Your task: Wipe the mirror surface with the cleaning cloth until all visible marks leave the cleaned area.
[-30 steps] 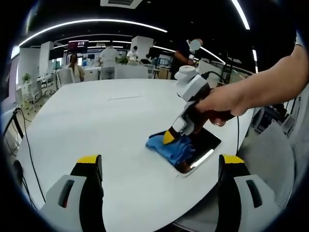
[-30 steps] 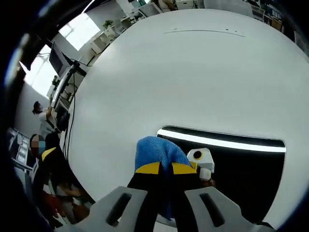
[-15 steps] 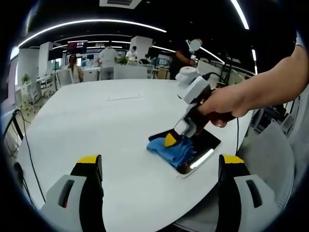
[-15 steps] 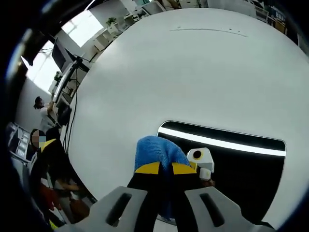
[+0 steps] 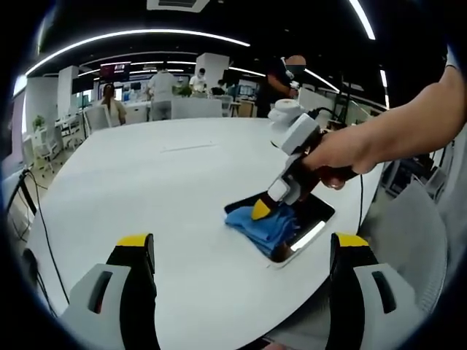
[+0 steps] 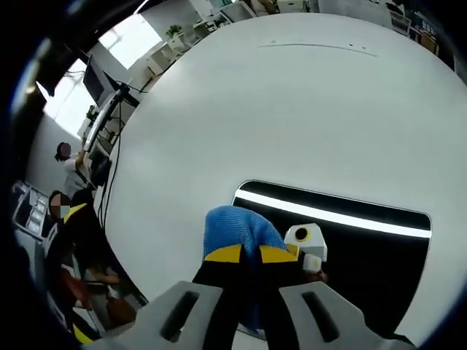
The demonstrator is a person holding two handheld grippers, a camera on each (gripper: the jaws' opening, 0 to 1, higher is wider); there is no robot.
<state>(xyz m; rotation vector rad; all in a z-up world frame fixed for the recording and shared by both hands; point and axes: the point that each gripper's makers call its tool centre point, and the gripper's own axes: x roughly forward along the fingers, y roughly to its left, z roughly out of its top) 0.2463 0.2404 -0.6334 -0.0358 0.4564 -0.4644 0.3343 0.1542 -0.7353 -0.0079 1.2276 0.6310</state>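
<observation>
A dark rectangular mirror (image 5: 314, 213) (image 6: 365, 262) lies flat near the white table's right edge, reflecting a ceiling light strip. A blue cleaning cloth (image 5: 267, 224) (image 6: 237, 230) rests on the mirror's left end. My right gripper (image 5: 260, 211) (image 6: 249, 254) is shut on the cloth and presses it onto the glass; a person's hand (image 5: 332, 153) holds it. My left gripper (image 5: 241, 244) stands open over the table's near side, its jaws wide apart with nothing between them, well short of the mirror.
The round white table (image 5: 146, 182) (image 6: 292, 117) stretches far beyond the mirror. A white roll (image 5: 284, 109) stands at its far right. A grey chair (image 5: 408, 233) is beside the right edge. People and desks fill the office behind.
The right gripper and cloth have slid a little further onto the mirror, to the right in the left gripper view. The left gripper stays still and open.
</observation>
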